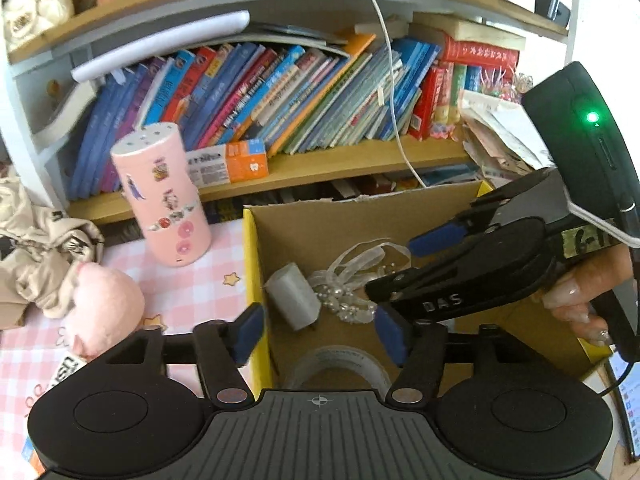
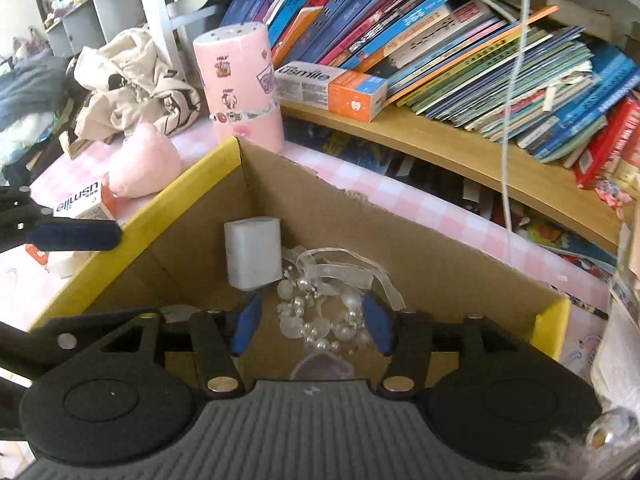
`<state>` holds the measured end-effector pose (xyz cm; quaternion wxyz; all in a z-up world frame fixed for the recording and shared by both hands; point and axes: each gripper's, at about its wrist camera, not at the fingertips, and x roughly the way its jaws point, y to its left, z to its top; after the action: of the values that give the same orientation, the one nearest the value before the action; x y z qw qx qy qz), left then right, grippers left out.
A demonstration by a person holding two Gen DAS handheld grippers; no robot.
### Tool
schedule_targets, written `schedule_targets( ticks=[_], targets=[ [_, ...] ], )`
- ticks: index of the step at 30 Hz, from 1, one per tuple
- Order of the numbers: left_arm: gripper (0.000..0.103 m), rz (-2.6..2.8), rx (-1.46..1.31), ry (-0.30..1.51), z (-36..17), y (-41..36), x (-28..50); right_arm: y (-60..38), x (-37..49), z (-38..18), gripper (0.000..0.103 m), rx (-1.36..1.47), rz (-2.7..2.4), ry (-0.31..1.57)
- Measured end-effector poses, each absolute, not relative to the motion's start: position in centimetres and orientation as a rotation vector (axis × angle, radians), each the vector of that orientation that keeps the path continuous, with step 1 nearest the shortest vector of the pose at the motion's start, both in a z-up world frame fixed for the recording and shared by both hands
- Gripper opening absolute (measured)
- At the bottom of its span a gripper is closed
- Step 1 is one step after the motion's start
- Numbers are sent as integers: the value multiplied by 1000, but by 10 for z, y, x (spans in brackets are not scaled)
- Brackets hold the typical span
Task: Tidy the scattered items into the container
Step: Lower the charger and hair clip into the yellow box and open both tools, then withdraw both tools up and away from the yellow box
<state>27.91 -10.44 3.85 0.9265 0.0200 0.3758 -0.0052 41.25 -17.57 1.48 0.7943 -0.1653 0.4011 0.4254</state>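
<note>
Cardboard box (image 2: 400, 240), centre of both views: your container, yellow-edged, open at the top. Contents so far:
- white block (image 2: 253, 251), upper left of the box floor in the right wrist view;
- pearl-and-ribbon trinket (image 2: 324, 304), touching the block's lower right;
- tape roll (image 1: 340, 368), low centre in the left wrist view, just above the gripper body.

Three items look stowed.

Judged still outside, on the pink checked cloth (image 1: 192, 292):
- small usmile carton (image 2: 82, 200), left edge of the right view, just beside the box wall;
- pink plush (image 1: 102, 304), left of the box;
- pink stickered cylinder (image 1: 164, 196), upright, upper left.

Whether all of these belong in the box you cannot tell.

Right gripper (image 2: 310, 324): your fingers stand apart, empty; the trinket lies on the floor beyond the gap, not pressed.

Left gripper (image 1: 326, 332): fingers apart, empty, straddling the yellow left wall, with the tape roll below the gap.
</note>
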Motion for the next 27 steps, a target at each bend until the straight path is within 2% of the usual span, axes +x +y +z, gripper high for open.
schedule_targets(
  ticks=[4,12,19,27],
  targets=[
    [76,-16,20,714,49,-101,256,-188,397,24,75,-331,887,832],
    [92,-51,-61,602,65,-83,211,-208,348,47,88,-307,815,724],
    [93,-93,-103,569,62,-65,175,-222,293,63,92,-299,719,624],
    [94,-71,-101,586,50,-39,134,-234,233,59,96,-231,578,601]
  ],
)
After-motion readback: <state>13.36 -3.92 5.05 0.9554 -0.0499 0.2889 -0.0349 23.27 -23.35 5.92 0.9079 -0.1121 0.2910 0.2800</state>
